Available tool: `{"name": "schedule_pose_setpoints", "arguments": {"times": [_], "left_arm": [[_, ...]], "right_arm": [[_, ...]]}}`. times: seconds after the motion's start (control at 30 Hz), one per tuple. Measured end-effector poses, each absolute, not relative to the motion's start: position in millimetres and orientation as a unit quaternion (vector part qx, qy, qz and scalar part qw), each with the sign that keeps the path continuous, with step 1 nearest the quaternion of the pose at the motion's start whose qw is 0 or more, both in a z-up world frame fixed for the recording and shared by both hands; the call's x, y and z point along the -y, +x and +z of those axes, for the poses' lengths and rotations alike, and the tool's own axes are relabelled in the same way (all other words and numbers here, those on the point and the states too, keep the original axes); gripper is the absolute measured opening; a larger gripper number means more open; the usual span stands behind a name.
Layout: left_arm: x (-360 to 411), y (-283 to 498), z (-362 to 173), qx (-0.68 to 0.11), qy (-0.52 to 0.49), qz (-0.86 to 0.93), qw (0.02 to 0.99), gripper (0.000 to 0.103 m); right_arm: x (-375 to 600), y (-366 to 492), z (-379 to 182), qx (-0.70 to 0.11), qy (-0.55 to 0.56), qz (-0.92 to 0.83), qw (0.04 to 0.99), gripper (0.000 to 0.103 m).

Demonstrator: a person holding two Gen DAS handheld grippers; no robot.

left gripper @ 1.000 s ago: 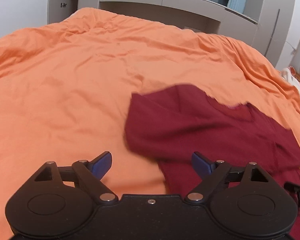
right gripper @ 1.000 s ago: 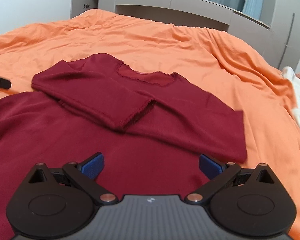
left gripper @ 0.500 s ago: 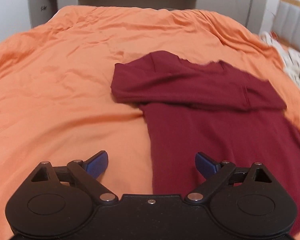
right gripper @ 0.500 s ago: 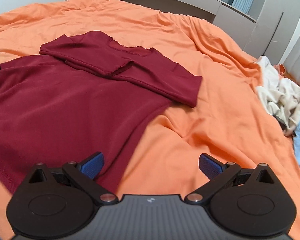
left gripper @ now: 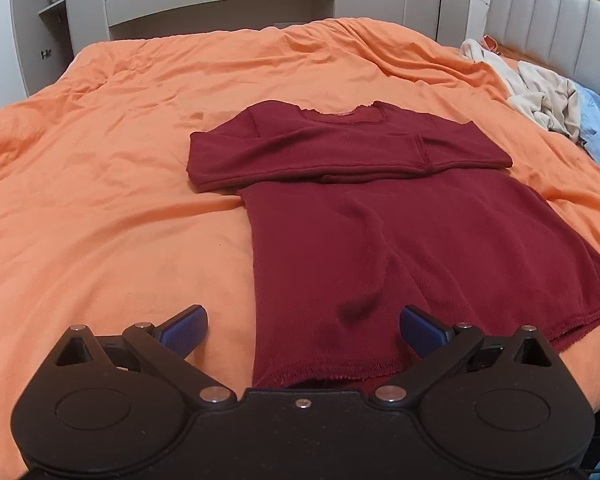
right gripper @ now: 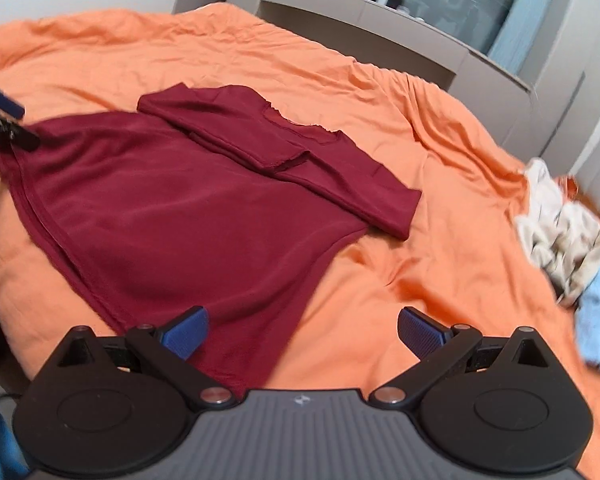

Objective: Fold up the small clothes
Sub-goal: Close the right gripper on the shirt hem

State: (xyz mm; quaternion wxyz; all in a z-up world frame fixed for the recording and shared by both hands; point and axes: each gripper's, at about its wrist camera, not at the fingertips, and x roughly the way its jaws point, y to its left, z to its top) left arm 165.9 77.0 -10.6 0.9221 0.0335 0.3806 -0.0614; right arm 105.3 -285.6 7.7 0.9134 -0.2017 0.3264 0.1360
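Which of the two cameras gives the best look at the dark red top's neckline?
The left wrist view: it faces the red top squarely, sharp, neckline centred above the folded sleeves. The right wrist view shows the neckline slanted and motion-blurred.

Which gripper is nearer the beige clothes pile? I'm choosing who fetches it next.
Right. The right gripper is closer to the beige clothes pile; the left gripper sits across the maroon shirt from it.

1. I see the maroon top (left gripper: 400, 240) as matt knit cloth with rough, frayed edges.
2. The orange bedcover (left gripper: 120, 160) looks like smooth, creased cotton-like cloth.
3. My left gripper (left gripper: 303, 330) and right gripper (right gripper: 303, 330) show matt black plastic, textured blue pads (left gripper: 186, 326) and shiny metal pins.
4. The headboard (left gripper: 560, 32) looks padded, wood-framed.
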Motion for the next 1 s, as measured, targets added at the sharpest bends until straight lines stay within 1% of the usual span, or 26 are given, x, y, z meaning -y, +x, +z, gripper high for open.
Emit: {"name": "schedule_pose_setpoints", "arguments": {"times": [0.07, 0.1, 0.13, 0.17, 0.23, 0.27, 0.33, 0.37, 0.43, 0.47, 0.5, 0.53, 0.6, 0.77, 1.0], "left_arm": [[-76, 164, -9, -0.380, 0.030, -0.058, 0.923, 0.102], [-77, 163, -9, -0.379, 0.027, -0.058, 0.923, 0.102], [-77, 162, -8, -0.377, 0.023, -0.057, 0.924, 0.102], [-77, 161, -7, -0.376, 0.020, -0.057, 0.925, 0.102], [-78, 160, -6, -0.376, 0.016, -0.056, 0.925, 0.102], [-78, 160, -6, -0.376, 0.015, -0.055, 0.925, 0.102], [-78, 158, -7, -0.376, 0.014, -0.054, 0.925, 0.102], [-77, 158, -7, -0.376, 0.011, -0.056, 0.925, 0.102], [-77, 157, -7, -0.374, 0.006, -0.059, 0.926, 0.102], [-77, 157, -8, -0.374, 0.004, -0.060, 0.926, 0.102], [-76, 157, -8, -0.374, 0.003, -0.060, 0.926, 0.102], [-75, 157, -8, -0.374, 0.003, -0.060, 0.926, 0.102], [-74, 157, -7, -0.372, 0.004, -0.061, 0.926, 0.102], [-73, 155, -2, -0.365, 0.004, -0.063, 0.929, 0.102], [-69, 150, 4, -0.356, 0.018, -0.090, 0.930, 0.102]], "right_arm": [[286, 101, 4, -0.334, -0.185, 0.127, 0.916, 0.102], [286, 98, 2, -0.335, -0.180, 0.119, 0.917, 0.099], [286, 95, 1, -0.336, -0.175, 0.113, 0.919, 0.093], [286, 91, -1, -0.337, -0.169, 0.108, 0.920, 0.090], [288, 84, -3, -0.335, -0.155, 0.107, 0.923, 0.077], [288, 81, -3, -0.335, -0.146, 0.109, 0.924, 0.073], [288, 76, -6, -0.338, -0.132, 0.116, 0.924, 0.054], [288, 75, -7, -0.341, -0.128, 0.122, 0.923, 0.050], [285, 74, -9, -0.344, -0.127, 0.127, 0.921, 0.033], [285, 72, -9, -0.344, -0.127, 0.128, 0.921, 0.027], [285, 71, -8, -0.343, -0.129, 0.125, 0.922, 0.014], [286, 70, -7, -0.339, -0.132, 0.118, 0.924, 0.010], [291, 66, -2, -0.333, -0.128, 0.106, 0.928, 0.007], [315, 61, 13, -0.318, -0.087, 0.070, 0.941, 0.006], [327, 72, -7, -0.357, -0.054, 0.066, 0.930, 0.006]]}}
